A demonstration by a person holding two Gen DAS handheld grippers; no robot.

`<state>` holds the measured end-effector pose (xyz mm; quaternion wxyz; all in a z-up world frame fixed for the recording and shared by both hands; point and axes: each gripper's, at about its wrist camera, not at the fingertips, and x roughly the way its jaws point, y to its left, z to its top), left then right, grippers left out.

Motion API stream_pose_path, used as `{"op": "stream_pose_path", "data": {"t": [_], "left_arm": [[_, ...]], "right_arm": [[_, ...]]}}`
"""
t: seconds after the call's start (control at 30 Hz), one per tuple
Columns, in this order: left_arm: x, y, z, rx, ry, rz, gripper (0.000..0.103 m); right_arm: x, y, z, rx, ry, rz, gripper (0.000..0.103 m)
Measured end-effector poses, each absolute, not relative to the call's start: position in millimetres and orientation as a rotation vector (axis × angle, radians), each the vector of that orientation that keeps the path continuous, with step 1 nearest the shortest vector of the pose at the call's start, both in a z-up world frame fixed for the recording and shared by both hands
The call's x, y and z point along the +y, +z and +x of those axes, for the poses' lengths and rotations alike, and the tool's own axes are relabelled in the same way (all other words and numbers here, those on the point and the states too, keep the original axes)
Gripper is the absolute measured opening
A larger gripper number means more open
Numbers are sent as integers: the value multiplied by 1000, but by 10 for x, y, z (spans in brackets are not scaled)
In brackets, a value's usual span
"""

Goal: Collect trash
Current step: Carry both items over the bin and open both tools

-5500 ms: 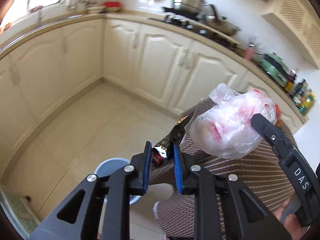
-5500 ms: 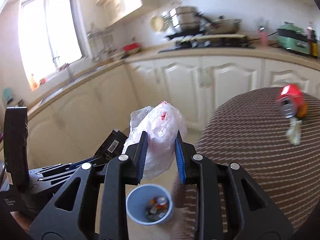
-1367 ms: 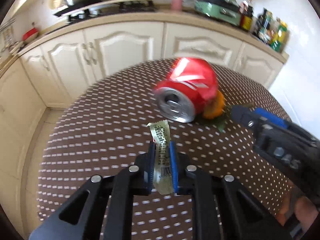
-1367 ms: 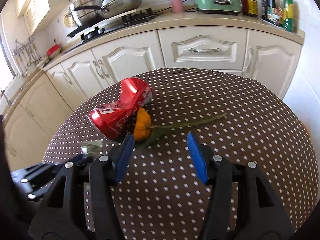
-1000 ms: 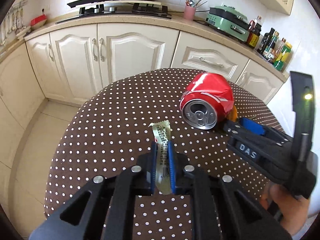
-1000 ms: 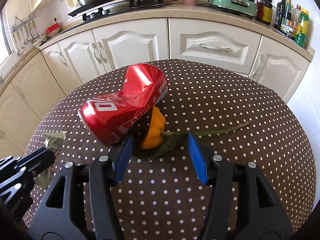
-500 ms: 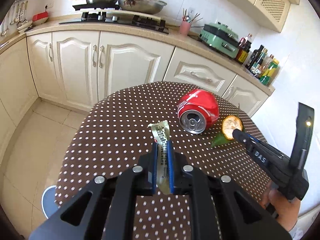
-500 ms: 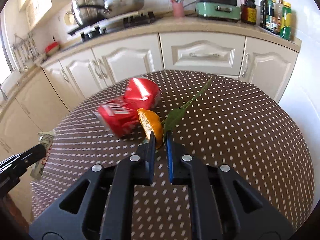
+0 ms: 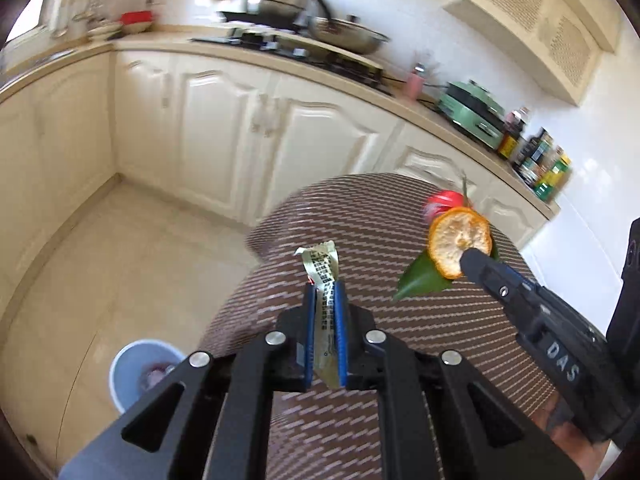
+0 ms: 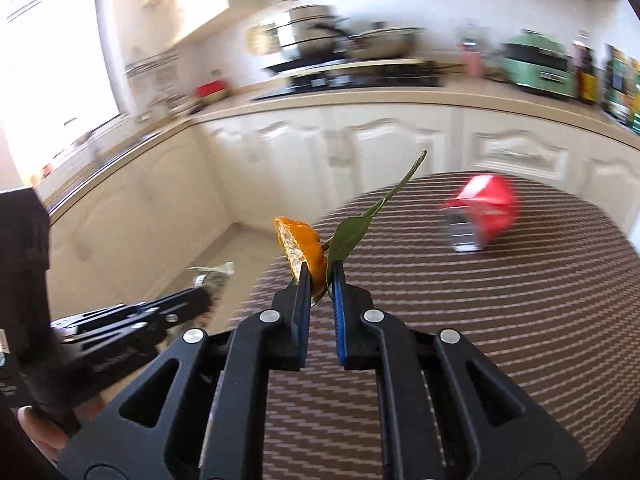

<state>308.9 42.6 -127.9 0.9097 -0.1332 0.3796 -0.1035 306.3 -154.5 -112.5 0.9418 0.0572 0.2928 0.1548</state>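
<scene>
My left gripper is shut on a pale green printed wrapper, held above the near edge of the round brown dotted table. My right gripper is shut on an orange peel with a green leaf and stem, lifted off the table. The peel and the right gripper also show in the left wrist view. A crushed red can lies on the table beyond. A light blue bin with trash inside stands on the floor at lower left.
Cream kitchen cabinets run along the back under a counter with pots, a green appliance and bottles. Tiled floor lies between the cabinets and the table.
Both grippers have swung left toward the table's edge and the floor, each keeping its hold. The bin has come further into the left wrist view. The can now lies farther off.
</scene>
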Motion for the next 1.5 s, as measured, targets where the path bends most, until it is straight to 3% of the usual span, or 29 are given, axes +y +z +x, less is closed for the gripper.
{"op": "stream_pose_path", "data": {"t": [0.3,0.57,0.97,1.13,1.5], "left_arm": [[1782,-1723,2676,851,3,-384,9],[2522,-2318,2570,975,146,-444,9],[2695,-2857,3006,1084,129,-451,13],[2709,-2980,3115,1102,152,-462,38],[2769,-3147,3070,1139,190,-467,38]], "right_arm": [[-36,-1496,2983,682,544,14,10],[782,-2108,3079,819,628,-62,10],[1150,-2864,3374,987,628,-96,11],[1187,-2981,3407,1015,618,-92,11],[1285,-3113,3493,1050,622,-93,11]]}}
